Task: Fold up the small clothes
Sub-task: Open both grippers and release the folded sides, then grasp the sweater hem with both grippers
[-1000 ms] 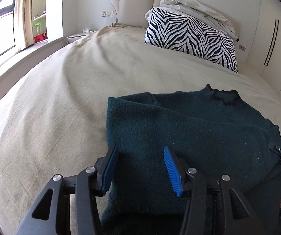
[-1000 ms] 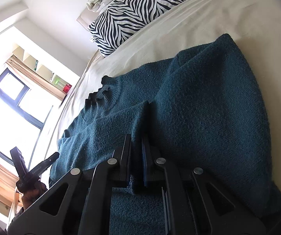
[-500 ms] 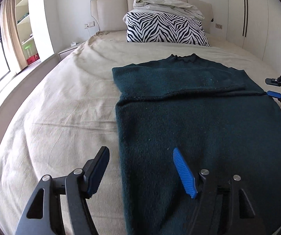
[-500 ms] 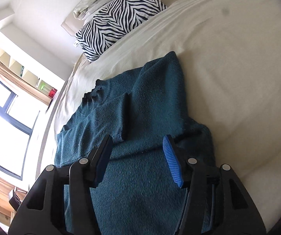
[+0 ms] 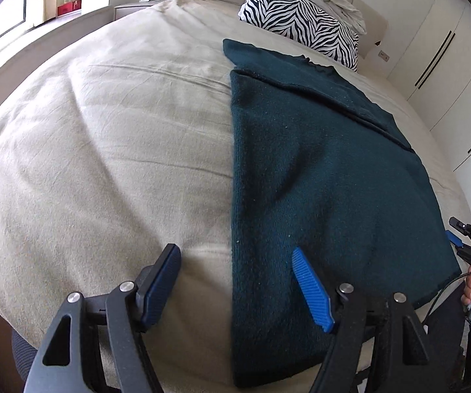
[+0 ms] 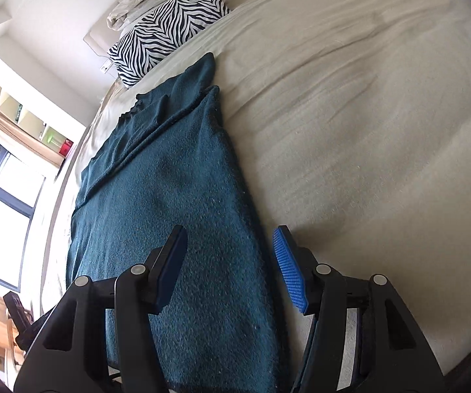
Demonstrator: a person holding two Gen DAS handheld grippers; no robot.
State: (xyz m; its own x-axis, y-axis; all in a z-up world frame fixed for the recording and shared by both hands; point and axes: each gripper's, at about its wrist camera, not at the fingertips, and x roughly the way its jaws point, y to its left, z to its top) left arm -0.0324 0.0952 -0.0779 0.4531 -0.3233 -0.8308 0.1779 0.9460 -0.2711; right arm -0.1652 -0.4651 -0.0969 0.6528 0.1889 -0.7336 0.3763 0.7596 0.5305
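A dark teal knitted sweater (image 5: 327,177) lies flat on the beige bed, its sleeves folded across the chest, its neck towards the pillows. It also shows in the right wrist view (image 6: 176,203). My left gripper (image 5: 235,278) is open and empty, straddling the sweater's left edge near the hem. My right gripper (image 6: 228,262) is open and empty, straddling the sweater's right edge near the hem. The right gripper also shows at the right edge of the left wrist view (image 5: 464,239), held by a hand.
The beige bedsheet (image 5: 104,150) spreads wide on both sides of the sweater. A zebra-striped pillow (image 5: 301,23) and crumpled white bedding lie at the headboard. White wardrobe doors (image 5: 445,59) stand on the right, a window (image 6: 6,183) on the left.
Both grippers have drawn back from the folded sleeves to the hem end of the sweater. The right gripper, shut a second ago, has opened. The sleeves now lie folded on the chest.
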